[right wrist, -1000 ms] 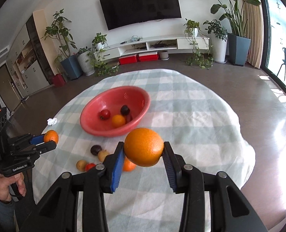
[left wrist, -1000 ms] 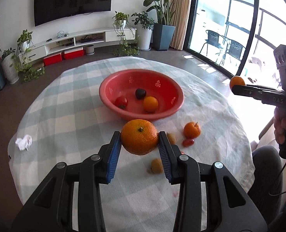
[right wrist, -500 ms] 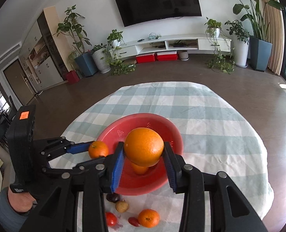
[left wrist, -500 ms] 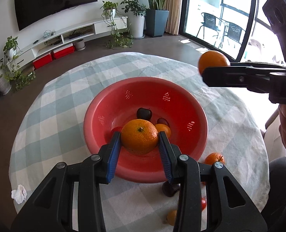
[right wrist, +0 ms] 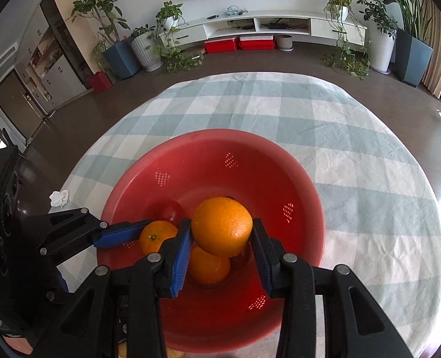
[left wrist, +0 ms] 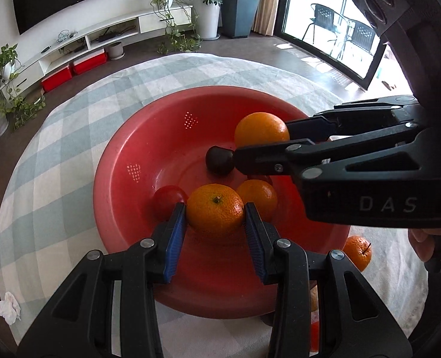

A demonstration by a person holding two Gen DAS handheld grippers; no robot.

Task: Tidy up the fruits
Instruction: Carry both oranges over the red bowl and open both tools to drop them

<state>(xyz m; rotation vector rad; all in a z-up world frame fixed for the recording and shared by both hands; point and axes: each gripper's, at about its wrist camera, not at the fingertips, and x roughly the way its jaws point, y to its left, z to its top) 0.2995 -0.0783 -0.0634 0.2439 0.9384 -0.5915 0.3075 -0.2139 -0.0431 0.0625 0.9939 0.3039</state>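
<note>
A red bowl (left wrist: pixel 115 155) (right wrist: pixel 310 185) sits on the checked tablecloth. It holds a dark plum (left wrist: pixel 219 159), a red tomato (left wrist: pixel 168 200) (right wrist: pixel 171 210) and a loose orange (left wrist: pixel 257 195) (right wrist: pixel 208 264). My left gripper (left wrist: pixel 215 217) is shut on a stemmed mandarin (left wrist: pixel 216 210) (right wrist: pixel 156 237), low over the bowl's near side. From the right, my right gripper (left wrist: pixel 263 141) (right wrist: pixel 221 235) reaches in, shut on a large orange (left wrist: pixel 262 131) (right wrist: pixel 221 226) above the bowl's middle. In the right wrist view the left gripper (right wrist: pixel 142 235) enters from the left.
A small tangerine (left wrist: pixel 357 252) lies on the cloth just outside the bowl's right rim. A crumpled tissue (left wrist: pixel 8 307) (right wrist: pixel 58 198) rests near the table's left edge. A person's hand (left wrist: pixel 423 244) grips the right tool. The bowl hides more fruit in front.
Both grippers have travelled forward and down from over the loose fruit to above the bowl, each still clamped on its orange. The bowl now fills both views.
</note>
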